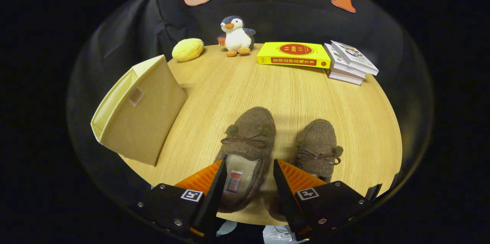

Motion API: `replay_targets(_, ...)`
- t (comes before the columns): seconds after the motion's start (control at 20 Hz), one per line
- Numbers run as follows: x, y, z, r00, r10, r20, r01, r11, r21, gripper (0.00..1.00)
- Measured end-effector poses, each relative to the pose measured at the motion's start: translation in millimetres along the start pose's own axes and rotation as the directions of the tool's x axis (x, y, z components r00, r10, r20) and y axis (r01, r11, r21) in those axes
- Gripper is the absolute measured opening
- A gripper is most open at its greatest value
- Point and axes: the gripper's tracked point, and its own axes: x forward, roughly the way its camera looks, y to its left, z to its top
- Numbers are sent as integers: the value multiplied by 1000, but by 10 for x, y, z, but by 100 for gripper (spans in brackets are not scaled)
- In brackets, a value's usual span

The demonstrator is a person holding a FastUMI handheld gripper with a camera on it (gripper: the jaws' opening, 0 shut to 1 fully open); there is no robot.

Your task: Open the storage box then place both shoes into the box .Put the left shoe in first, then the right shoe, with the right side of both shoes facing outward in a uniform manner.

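Wooden table (245, 83): fingers (248, 167) spread wide over left shoe (245, 148); right shoe (317, 146) beside; storage box (138, 114) near.

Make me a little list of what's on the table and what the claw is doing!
table: round wooden top
storage box: beige fabric box, left of the shoes, opening not facing the camera
left shoe: brown fuzzy slipper with a bow, heel end between the claw's fingers
right shoe: matching slipper, beside the first
claw: open, fingers either side of the left shoe's heel, not squeezing it
far edge: yellow bun-shaped toy, plush penguin, yellow book, stack of books
shoes in box: none yet
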Motion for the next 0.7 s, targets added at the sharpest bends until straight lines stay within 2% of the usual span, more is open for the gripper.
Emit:
replay_targets(0.05, 77, -16, -31, 1000, -4, -10, 3, 1000, -14, 73)
replay_targets(0.4, 432, -99, 58, 999, -36, -21, 36, 999, 11, 47)
replay_targets(0.65, 575, -285, -1, 985, -163, -52, 161, 986, -30, 24)
replay_targets(0.7, 598, -304, -50, 982, -170, -78, 169, 985, -24, 16)
